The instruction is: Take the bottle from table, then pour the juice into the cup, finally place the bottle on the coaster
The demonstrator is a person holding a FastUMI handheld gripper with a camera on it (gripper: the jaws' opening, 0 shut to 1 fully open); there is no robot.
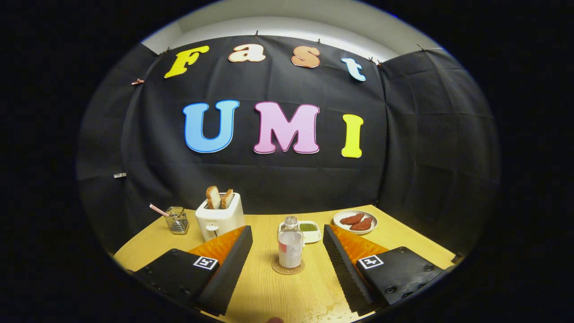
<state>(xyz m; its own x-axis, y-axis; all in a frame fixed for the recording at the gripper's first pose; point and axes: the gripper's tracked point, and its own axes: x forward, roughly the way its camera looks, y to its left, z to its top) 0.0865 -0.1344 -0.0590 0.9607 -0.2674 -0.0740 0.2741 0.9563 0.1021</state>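
Two fingers of the gripper [287, 251] stand wide apart holding nothing, and the bottle [290, 244] stands upright between them on the coaster [288, 267], on the surface [269, 291]. Clear, capped and part full, it looks rigid, smooth and probably slippery, so mid-body seems the safest hold.

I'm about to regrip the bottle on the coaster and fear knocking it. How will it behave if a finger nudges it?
The bottle looks tall and narrow, standing upright on a small round coaster, so it probably tips easily. Its clear, smooth wall likely makes it slippery and rigid. The open gripper has a finger on either side of it, neither touching.
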